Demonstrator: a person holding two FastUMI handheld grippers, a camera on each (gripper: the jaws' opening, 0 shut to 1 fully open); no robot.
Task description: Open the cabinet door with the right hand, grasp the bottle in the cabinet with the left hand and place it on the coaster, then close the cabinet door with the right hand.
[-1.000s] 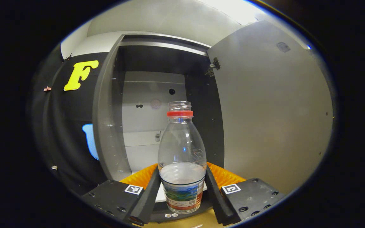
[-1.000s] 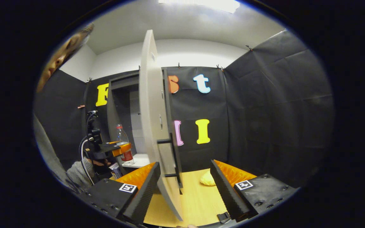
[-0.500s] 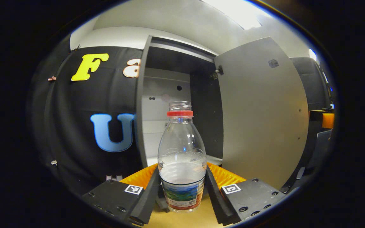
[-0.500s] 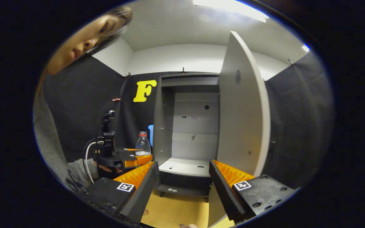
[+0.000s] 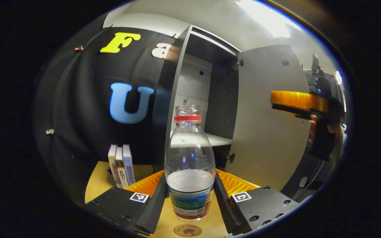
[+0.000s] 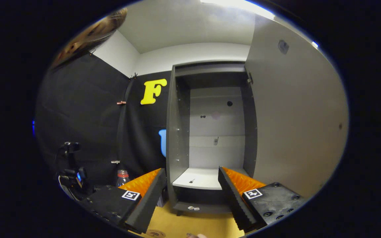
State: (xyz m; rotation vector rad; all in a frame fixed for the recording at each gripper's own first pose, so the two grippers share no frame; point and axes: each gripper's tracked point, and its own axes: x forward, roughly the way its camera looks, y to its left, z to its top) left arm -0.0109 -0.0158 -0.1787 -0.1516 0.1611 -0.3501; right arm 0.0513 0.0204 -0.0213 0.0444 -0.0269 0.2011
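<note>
The left gripper point(image 5: 189, 198) has both fingers pressed on the bottle point(image 5: 189, 165), one on each side, low down by its label. The bottle is clear, stands straight up, has water in the bottom part and a red ring at the neck. It is held just above the wooden table point(image 5: 101, 178), and the round coaster point(image 5: 187, 230) lies under it, a bit nearer the camera.

The right gripper point(image 6: 192, 198) has its fingers wide apart with nothing between them. It points at the grey cabinet point(image 6: 210, 132), whose door point(image 6: 296, 125) is swung open to the right.

The left gripper view shows some small boxes point(image 5: 121, 165) standing on the table by the black cloth wall. It also shows the other gripper held up by a hand point(image 5: 322, 129) in front of the door.
</note>
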